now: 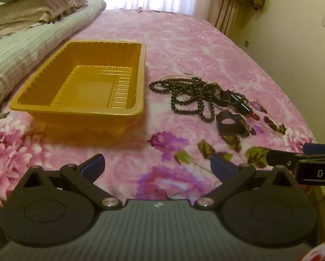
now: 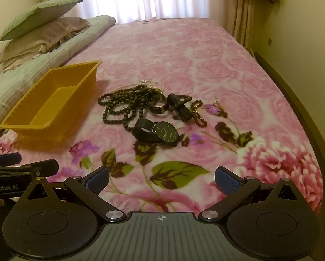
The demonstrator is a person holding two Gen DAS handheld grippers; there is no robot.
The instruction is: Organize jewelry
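Tray: my ribbed yellow plastic tray (image 1: 79, 111) sits empty on the fleecy floral blanket (image 2: 206, 54).
Jewelry: dark bead strands (image 2: 123, 106) and black mesh-strap watch (image 2: 160, 132), right of it.
Grippers: my left gripper (image 1: 158, 165) and right gripper (image 2: 162, 179) tilt downward, spread wide, holding nothing.

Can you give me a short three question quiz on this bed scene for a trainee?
1. True or false: the yellow plastic tray already holds jewelry.
2. Which piece lies nearest the right gripper? A) the black wristwatch B) the dark bead necklace C) the amber bead bracelet
3. Fill in: in the right wrist view, the tray sits to the ____ of the jewelry pile on the pink floral blanket.

Key:
1. False; the tray is empty.
2. A
3. left

Both the left gripper and the right one have their fingers apart, holding nothing.
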